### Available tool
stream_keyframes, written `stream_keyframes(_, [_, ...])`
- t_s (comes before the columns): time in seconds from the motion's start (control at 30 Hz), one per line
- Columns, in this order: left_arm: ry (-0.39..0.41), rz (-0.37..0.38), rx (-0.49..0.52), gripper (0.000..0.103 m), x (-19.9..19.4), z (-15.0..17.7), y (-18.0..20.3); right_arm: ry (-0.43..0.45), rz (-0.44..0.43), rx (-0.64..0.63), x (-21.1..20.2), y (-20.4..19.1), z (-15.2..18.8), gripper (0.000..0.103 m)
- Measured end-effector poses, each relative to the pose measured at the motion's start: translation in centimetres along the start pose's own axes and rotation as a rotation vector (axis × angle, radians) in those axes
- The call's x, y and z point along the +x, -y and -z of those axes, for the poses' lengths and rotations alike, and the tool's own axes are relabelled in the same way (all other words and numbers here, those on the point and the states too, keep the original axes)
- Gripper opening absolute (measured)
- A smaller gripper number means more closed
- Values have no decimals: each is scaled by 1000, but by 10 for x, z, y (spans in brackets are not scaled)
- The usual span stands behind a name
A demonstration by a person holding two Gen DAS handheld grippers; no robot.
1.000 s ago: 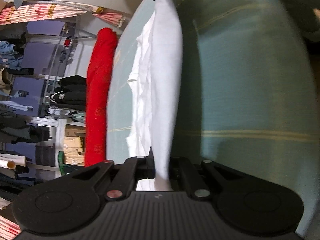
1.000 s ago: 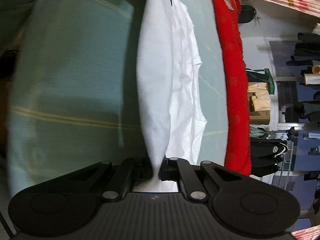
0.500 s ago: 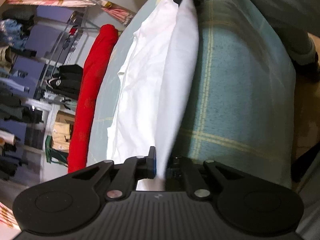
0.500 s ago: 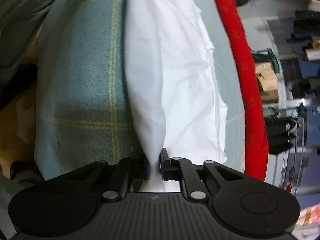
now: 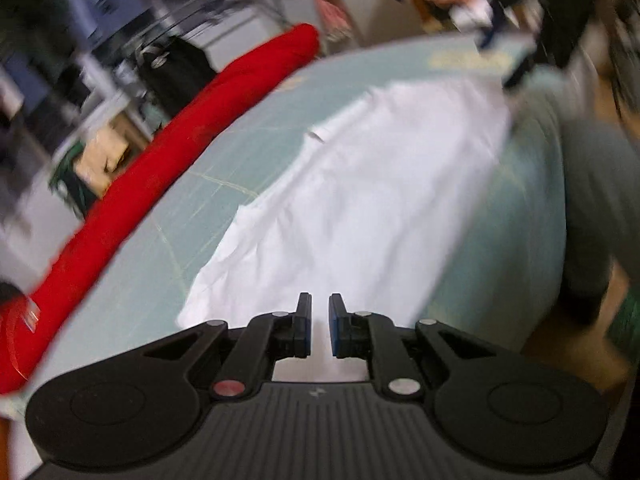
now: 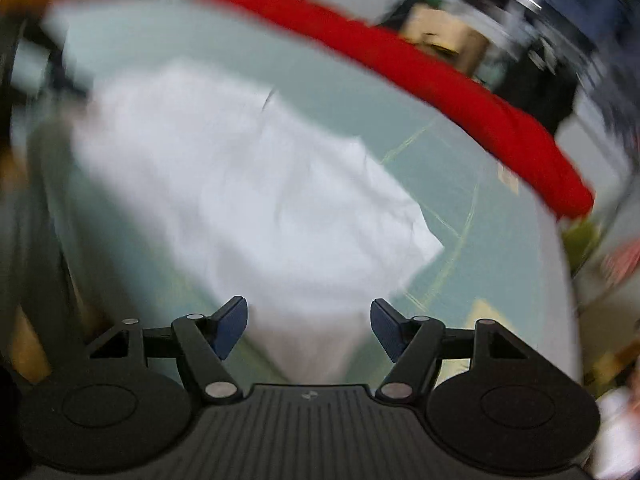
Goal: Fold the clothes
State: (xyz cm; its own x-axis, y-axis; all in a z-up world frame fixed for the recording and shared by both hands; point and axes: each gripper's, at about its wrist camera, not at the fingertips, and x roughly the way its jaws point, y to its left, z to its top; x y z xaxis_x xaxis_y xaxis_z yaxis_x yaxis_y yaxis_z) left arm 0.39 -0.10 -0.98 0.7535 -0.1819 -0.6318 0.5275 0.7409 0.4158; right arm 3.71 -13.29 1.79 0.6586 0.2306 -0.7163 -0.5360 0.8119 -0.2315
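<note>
A red roll [image 5: 168, 152] lies beside the white garment [image 5: 360, 208].

1. Your left gripper [image 5: 319, 330] is black, with blue pads [image 5: 335, 330] and a ribbed body.
2. One pivot cap is red [image 5: 229, 388], the other silver.
3. Your right gripper [image 6: 309, 330] matches, both caps silver.

we held our left gripper [image 5: 319, 326] low at the centre of its frame, jaws parted by a narrow gap, nothing pinched between the blue pads [image 5: 337, 328]. our right gripper [image 6: 308, 326] sat at the bottom centre of its own frame; its jaws had just been opening and stood wide, gripping nothing. both views were blurred.
</note>
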Motion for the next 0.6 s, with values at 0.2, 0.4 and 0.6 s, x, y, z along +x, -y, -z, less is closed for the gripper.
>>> stream_keyframes(0.2, [-11, 75, -149, 12, 32, 13, 22, 86, 13, 212, 43, -33, 13, 73])
stream_keyframes(0.4, [-37, 41, -236, 20, 23, 28, 21, 85, 60, 276, 37, -44, 52, 78])
stream_keyframes(0.6, [101, 228, -365, 35, 17, -13, 19, 228, -60, 291, 12, -50, 29, 84])
